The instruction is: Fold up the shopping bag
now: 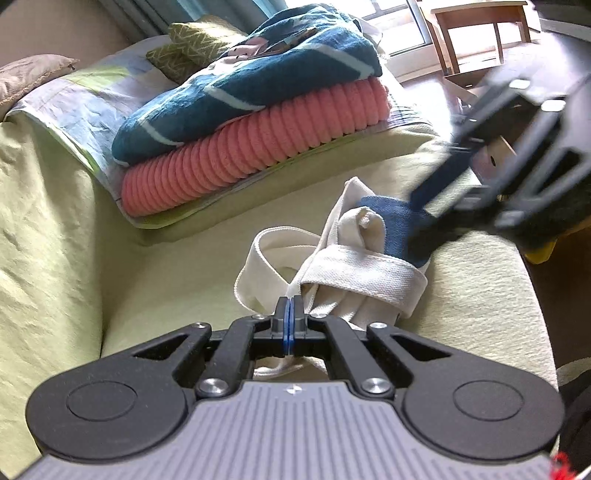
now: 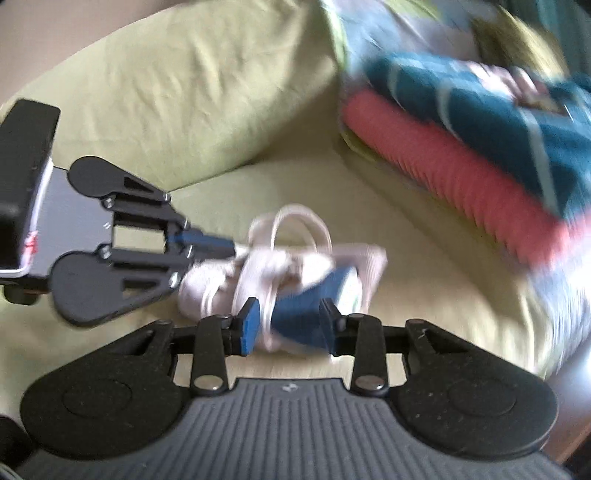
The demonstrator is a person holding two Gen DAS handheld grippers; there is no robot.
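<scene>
Left wrist view: left tongs [image 1: 290,303] pinch bag [image 1: 354,273] strap; right tongs [image 2: 290,323] agape astride bag; no readable writing.

Home living room, lived-in. Landmark: sofa [image 1: 92,258] under wrinkled pale-green cover, filling most of both views. On sofa seat, toward far end: folded teal striped blanket [image 1: 251,85] stacked on pink ribbed blanket [image 1: 258,155], both on patchwork quilt [image 1: 85,107]. Behind stack: green zigzag-pattern cushion [image 1: 195,40]. At sofa's back edge: beige cushion [image 1: 29,74]. Beyond sofa's far end: wooden table [image 1: 480,29] on wood floor beside bright window, teal curtain [image 1: 229,11] hanging above.
</scene>
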